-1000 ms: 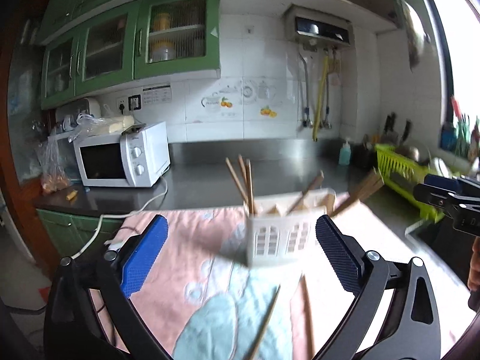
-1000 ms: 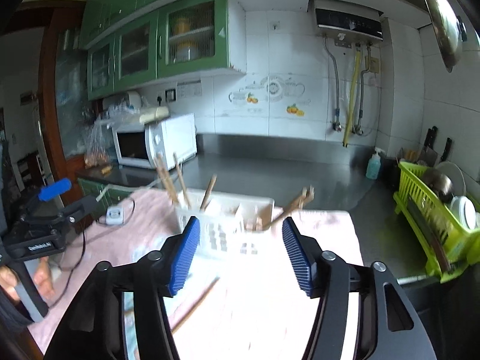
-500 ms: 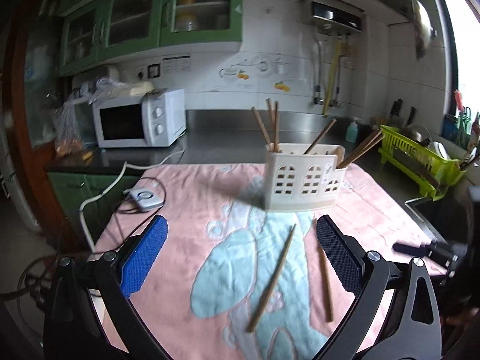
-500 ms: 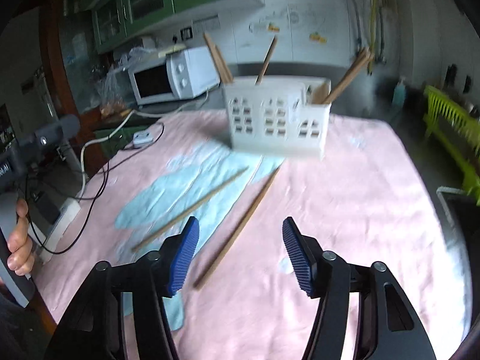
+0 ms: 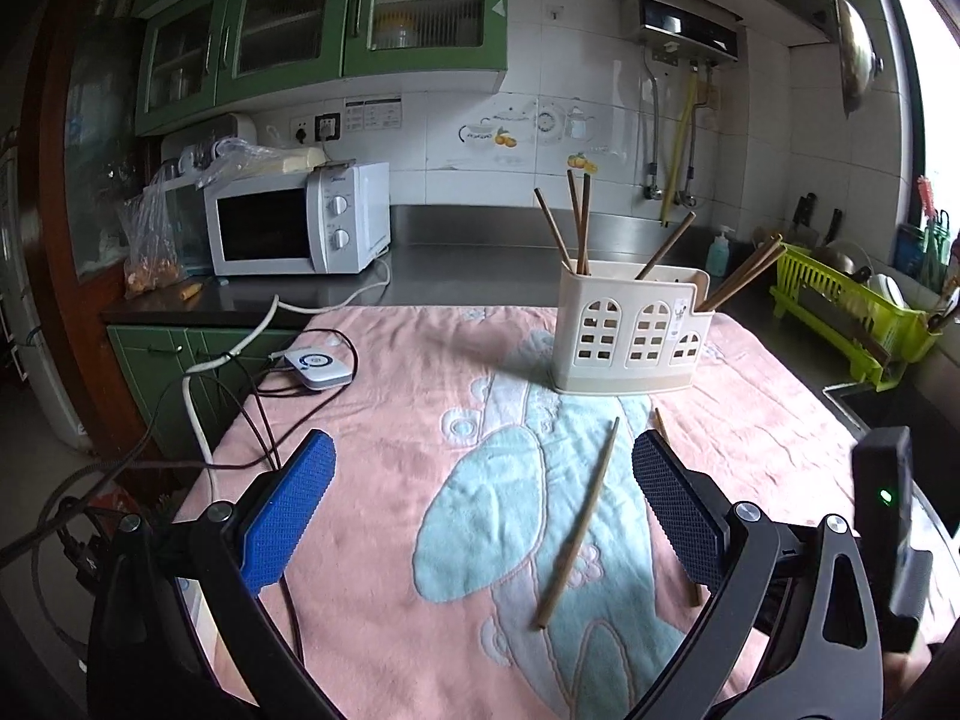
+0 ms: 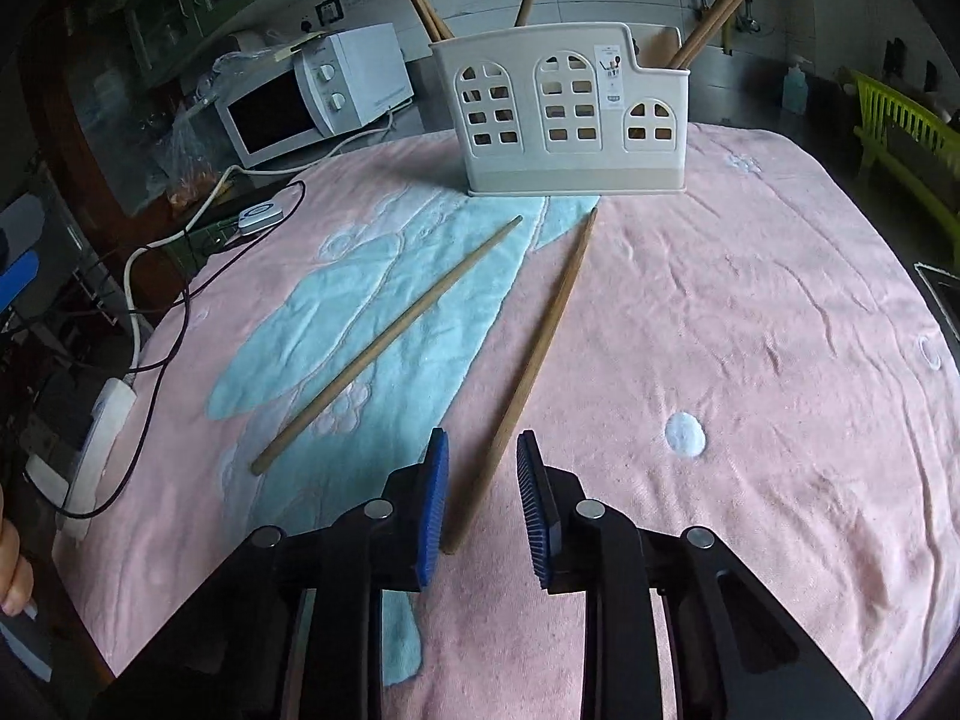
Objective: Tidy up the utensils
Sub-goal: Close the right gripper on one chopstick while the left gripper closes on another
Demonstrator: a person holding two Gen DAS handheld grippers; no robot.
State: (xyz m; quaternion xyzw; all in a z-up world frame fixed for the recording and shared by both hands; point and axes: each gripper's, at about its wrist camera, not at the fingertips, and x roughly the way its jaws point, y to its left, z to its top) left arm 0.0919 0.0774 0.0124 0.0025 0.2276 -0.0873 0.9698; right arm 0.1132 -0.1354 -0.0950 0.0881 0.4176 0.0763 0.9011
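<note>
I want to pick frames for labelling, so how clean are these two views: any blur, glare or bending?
Left wrist view: sharp, but the window at the right edge is blown out white, and the cabinets bow with the fisheye. Right wrist view: the two loose chopsticks and the white holder are crisp, the corners fall dark, and the pink cloth curves like a dome.

The towel [image 6: 750, 312] on the table is pink, with a light blue and white cartoon pattern. The utensil holder [image 6: 561, 114] is cream, with window-shaped cut-outs. The chopsticks [image 6: 528, 372] are brown wood. The gripper pads [image 6: 435, 504] are blue with a fine grid texture. The microwave [image 5: 297, 225] is white, the cabinets [image 5: 324, 30] green, the dish rack [image 5: 852, 312] lime green.
</note>
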